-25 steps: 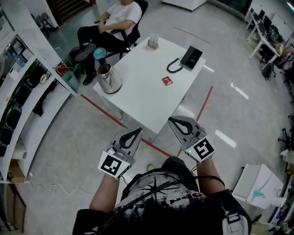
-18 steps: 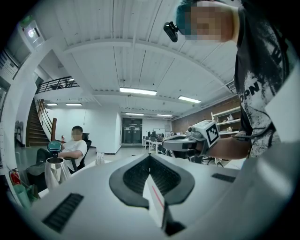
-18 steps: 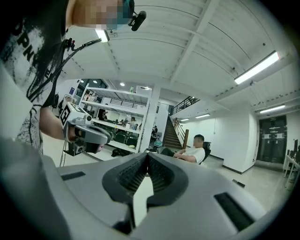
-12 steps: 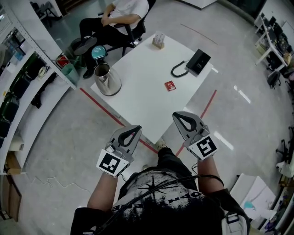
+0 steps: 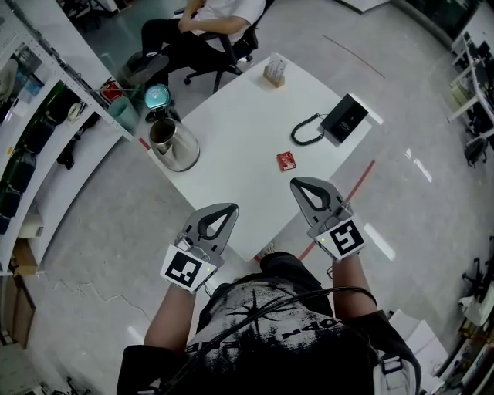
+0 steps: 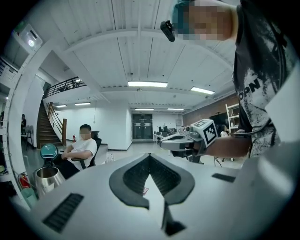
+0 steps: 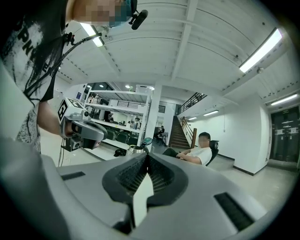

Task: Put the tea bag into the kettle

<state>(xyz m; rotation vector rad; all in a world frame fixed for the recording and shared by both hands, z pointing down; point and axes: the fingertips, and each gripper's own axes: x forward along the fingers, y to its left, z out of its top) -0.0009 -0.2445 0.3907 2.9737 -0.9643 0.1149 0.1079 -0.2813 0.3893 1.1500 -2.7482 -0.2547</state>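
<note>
Far left, the kettle stands open at the table's left corner, with a teal lid just beyond it. Whether that lid rests on the table or on something behind, I can't tell.

The left gripper hovers at the table's near edge, jaws clenched, nothing between them. Its own view confirms it: the pads meet at the tip and the kettle sits low on the left.

Mid-table lies the tea bag, a small red packet, flat, untouched, well apart from the kettle.

The right gripper is next, near the tea bag but short of it, and it's clamped empty too. Its view shows the pads together.

Further right is a desk phone with a coiled cord.

My read is that this is the approach, with no pick-up begun. Next, the right gripper, being nearer, has to spread its jaws, dip to the tabletop and pinch that flat packet, which gives little to bite on, then carry it left to the kettle's mouth.

The kettle's inside stays dark. I can't tell if the tea bag is wrapped or strung. The grippers cover the table's near edge, and the seated person beyond is cut off at the top.
</note>
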